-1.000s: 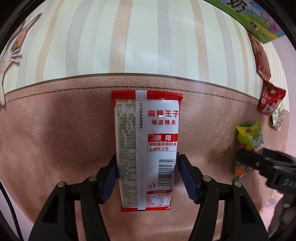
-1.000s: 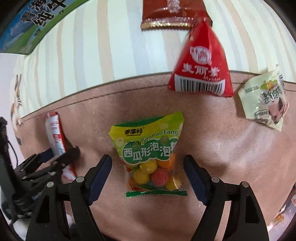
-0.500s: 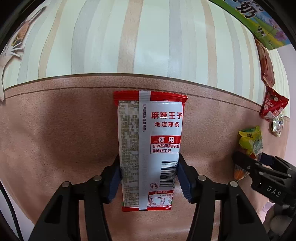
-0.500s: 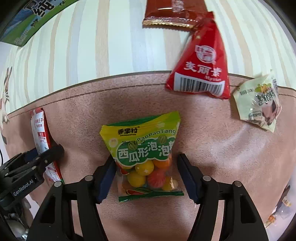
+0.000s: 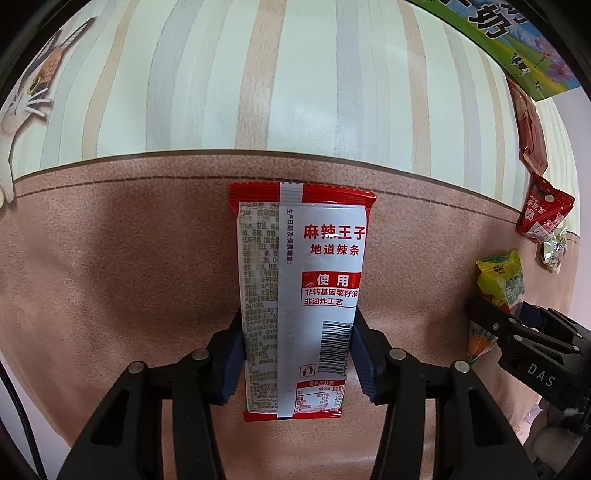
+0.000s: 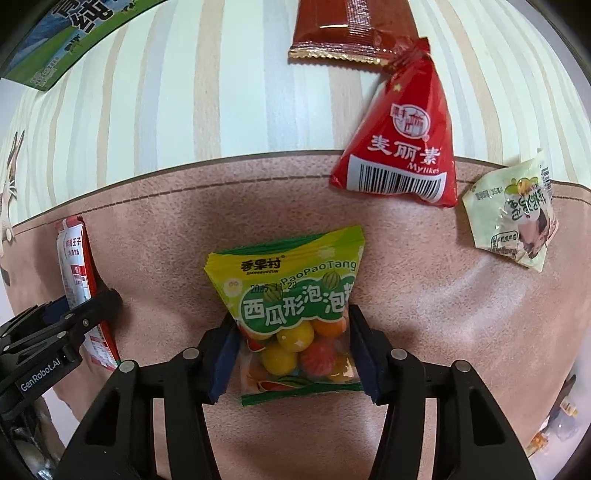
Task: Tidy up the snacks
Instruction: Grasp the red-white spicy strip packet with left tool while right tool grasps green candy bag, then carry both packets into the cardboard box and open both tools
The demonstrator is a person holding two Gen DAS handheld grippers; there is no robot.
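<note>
Under the left wrist camera, the left claw (image 5: pixel 297 354) points down at the brown mat (image 5: pixel 110 277) on the worktop, and its jaws, which have just been closing, are clamped on the long sides of the red-and-white spicy strip packet (image 5: pixel 299 306). That packet lies flat with its back seam up, its long axis running near to far, the red top edge at the far end. Its near third sits between the blue pads, and the pads cover part of both edges there. At the right edge the right claw (image 5: pixel 491 325) is partly cut off, hiding most of the green candy bag (image 5: pixel 502 284). Farther right, a red pouch and a silvery sachet are too small to read.

Under the right wrist camera, the right claw (image 6: pixel 293 350) has also just been closing, and its pads press on both sides of the green candy bag (image 6: pixel 291 306), over the clear part showing round candies. The bag's sealed yellow top points far and slightly right. Far right lie a red triangular pouch (image 6: pixel 399 136), a pale sachet (image 6: pixel 513 214) and a dark red wrapper (image 6: pixel 351 29) cut off at the top. At left, the left claw (image 6: pixel 74 314) hides the packet's middle.
</note>
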